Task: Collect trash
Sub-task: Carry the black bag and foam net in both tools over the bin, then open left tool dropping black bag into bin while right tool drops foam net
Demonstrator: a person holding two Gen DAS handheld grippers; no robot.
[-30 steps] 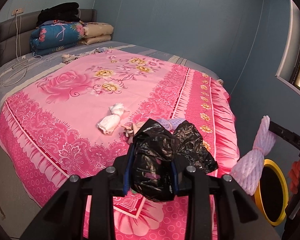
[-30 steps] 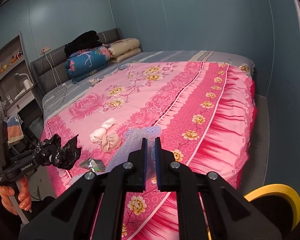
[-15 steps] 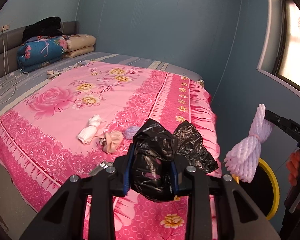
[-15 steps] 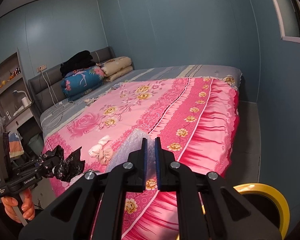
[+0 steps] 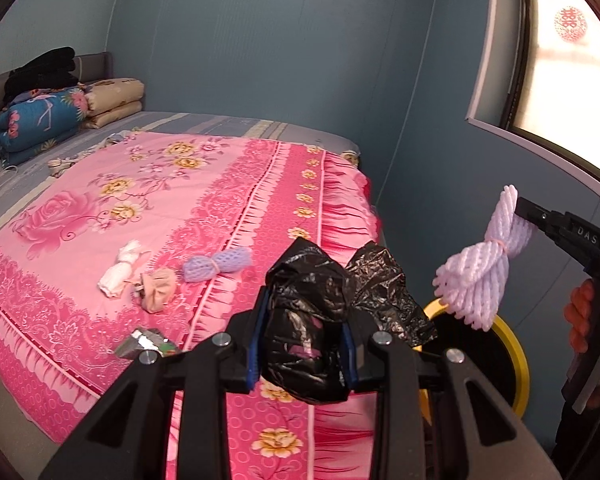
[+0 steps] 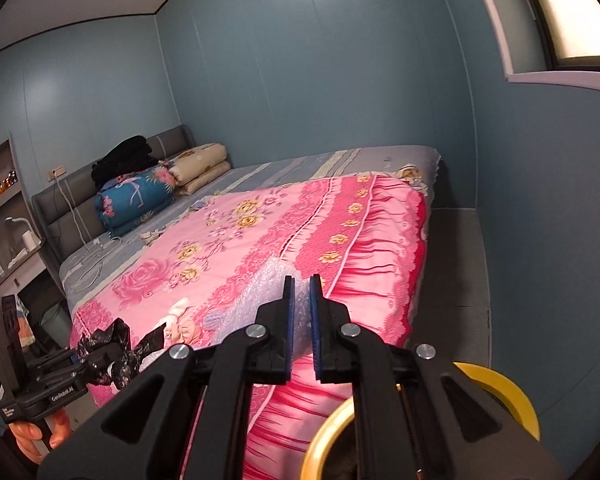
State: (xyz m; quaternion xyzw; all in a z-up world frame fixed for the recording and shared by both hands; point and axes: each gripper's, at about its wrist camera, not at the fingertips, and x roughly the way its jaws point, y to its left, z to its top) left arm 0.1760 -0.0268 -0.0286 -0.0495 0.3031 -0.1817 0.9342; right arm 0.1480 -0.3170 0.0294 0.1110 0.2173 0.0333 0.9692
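Observation:
My left gripper [image 5: 303, 346] is shut on a crumpled black plastic bag [image 5: 312, 320] and holds it above the bed's foot edge, beside the yellow-rimmed bin [image 5: 508, 356]. My right gripper [image 6: 301, 326] is shut on a white foam net [image 5: 478, 270], tied in the middle, which hangs over the bin's rim; the net [image 6: 260, 300] shows beside its fingers. On the pink bedspread [image 5: 160, 208] lie a purple foam net [image 5: 216, 266], a white wad [image 5: 120, 274], a beige wad [image 5: 158, 290] and a silver wrapper [image 5: 146, 344].
The bin [image 6: 496, 388] stands on the floor by the bed's foot corner, near the blue wall. Folded quilts [image 5: 44, 116] and cables lie at the headboard. A bedside shelf [image 6: 4, 240] stands at the left. A window [image 5: 568, 64] is on the right.
Both grippers have swung right toward the bin with their loads. The right gripper's foam net now hangs over the bin's rim. The purple net on the bed has come into view.

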